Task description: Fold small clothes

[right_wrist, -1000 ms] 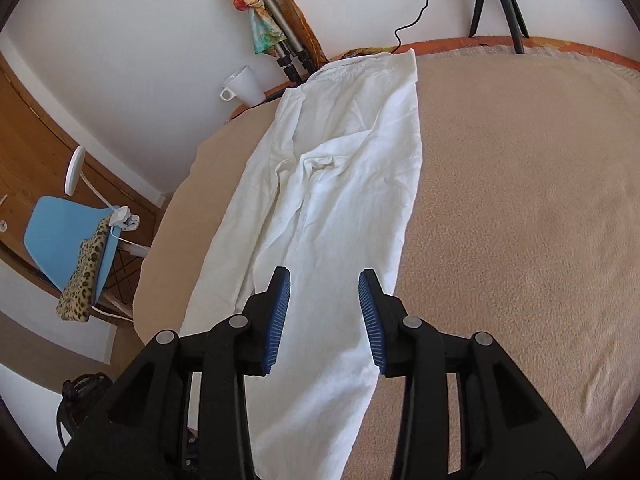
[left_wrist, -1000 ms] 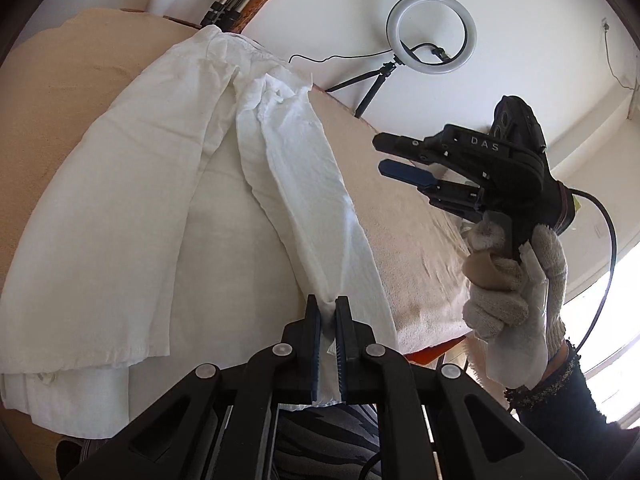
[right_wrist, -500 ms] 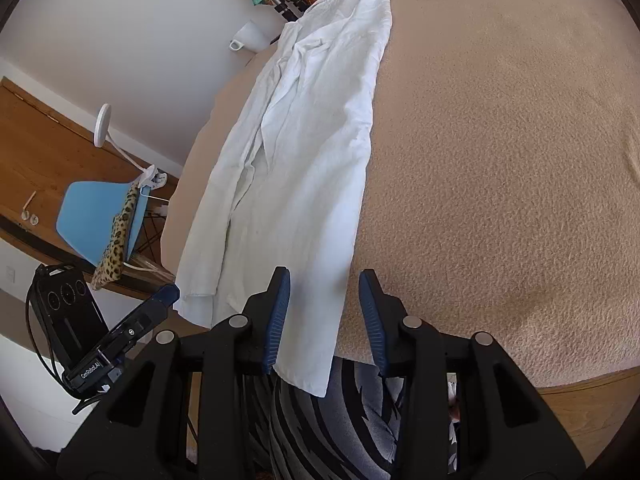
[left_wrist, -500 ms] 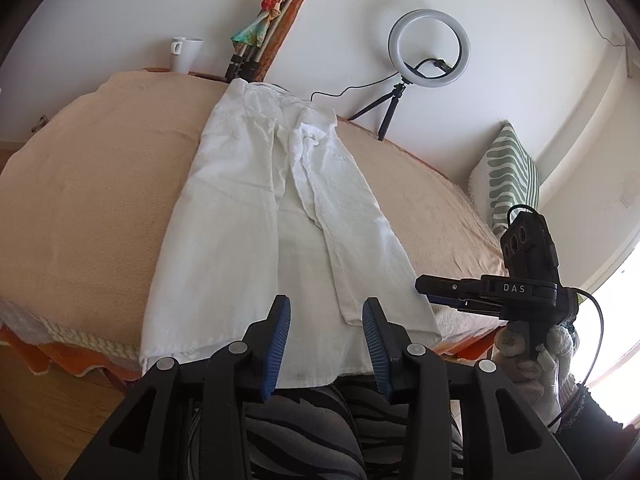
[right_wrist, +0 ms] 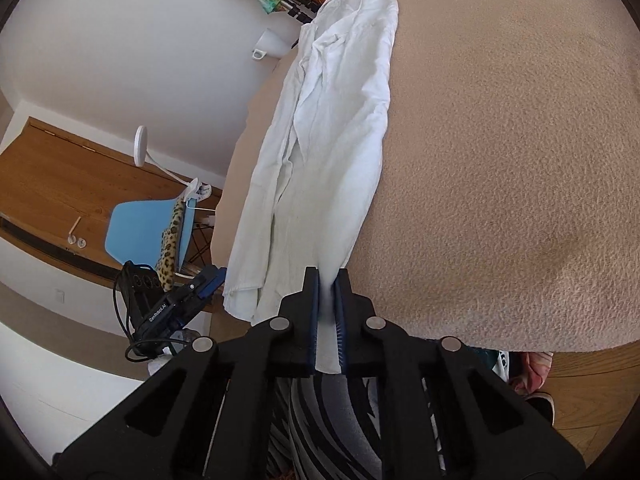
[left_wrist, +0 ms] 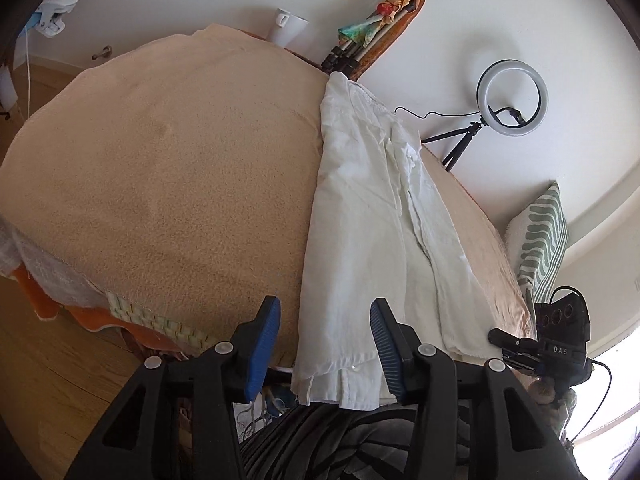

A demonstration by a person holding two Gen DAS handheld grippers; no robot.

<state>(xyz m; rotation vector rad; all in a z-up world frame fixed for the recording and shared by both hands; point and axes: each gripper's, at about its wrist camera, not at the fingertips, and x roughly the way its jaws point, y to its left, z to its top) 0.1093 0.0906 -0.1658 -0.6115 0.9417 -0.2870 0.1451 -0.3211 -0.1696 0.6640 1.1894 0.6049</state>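
- The long white wrinkled cotton garment [left_wrist: 360, 240] lies stretched on the surface covered with a beige fuzzy blanket [left_wrist: 160, 180]; whether that surface is a bed or a desk I cannot tell. The garment runs from the near edge toward 12 o'clock in both wrist views.
- The left gripper [left_wrist: 324, 344] is released: its blue-padded jaws stand apart with nothing pressed between them. The near hem of the white garment hangs over the blanket edge just beyond the tips, between 12 and 1 o'clock, close to the right-hand finger.
- The right gripper [right_wrist: 327, 308] has just been closing, and it is now clenched on the near corner of the white garment [right_wrist: 332, 128]; a strip of white cloth is pinched between the pads and comes out below them.
- In the left wrist view, the right gripper [left_wrist: 500, 340] shows at 4 o'clock, at the garment's near corner.
- In the right wrist view, the left gripper [right_wrist: 208, 284] shows at 9 o'clock, just beside the other hem corner, not touching it.
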